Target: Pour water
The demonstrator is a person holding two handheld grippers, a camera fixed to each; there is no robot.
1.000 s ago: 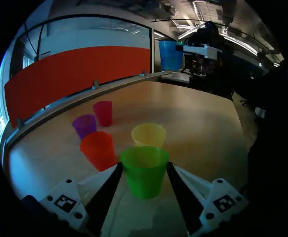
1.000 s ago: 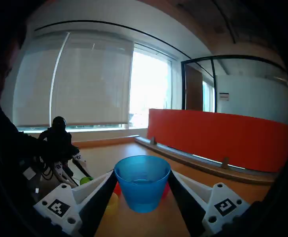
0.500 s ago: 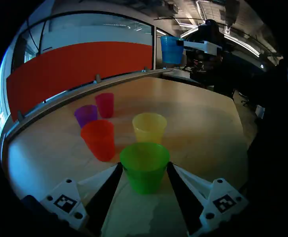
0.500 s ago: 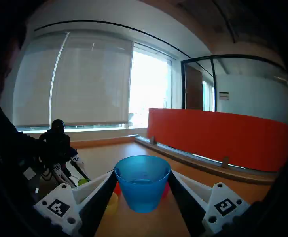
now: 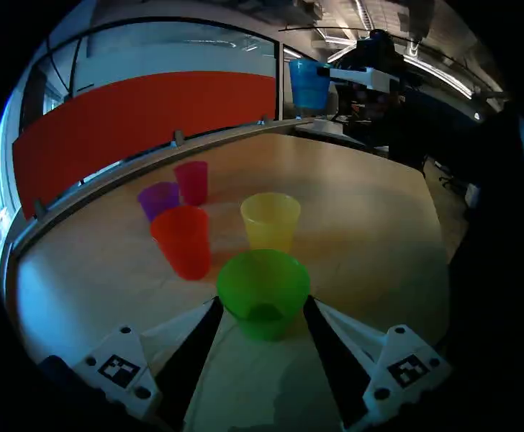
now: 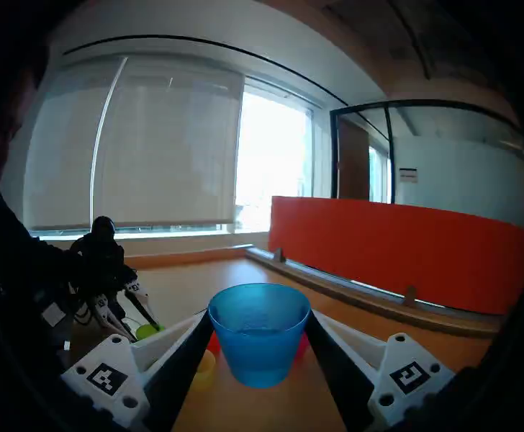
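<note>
A green cup [image 5: 263, 291] sits between the fingers of my left gripper [image 5: 262, 317], which is shut on it just above the wooden table [image 5: 377, 209]; its inside looks empty. My right gripper [image 6: 259, 345] is shut on a blue cup [image 6: 259, 333] with water in it, held upright in the air. In the left gripper view that blue cup [image 5: 309, 84] hangs far off and high, carried by the right gripper [image 5: 355, 75]. The right gripper view shows the left gripper [image 6: 118, 306] and the green cup [image 6: 147, 331] low at the left.
Yellow [image 5: 270, 220], orange-red [image 5: 182, 241], purple [image 5: 158, 200] and magenta [image 5: 191, 181] cups stand on the table beyond the green one. An orange partition [image 5: 139, 115] runs along the far edge. A person's dark sleeve [image 6: 17, 273] is at the left.
The left gripper view now looks down more steeply on the green cup, showing more of its inside. The blue cup has risen a little. The right gripper has barely moved.
</note>
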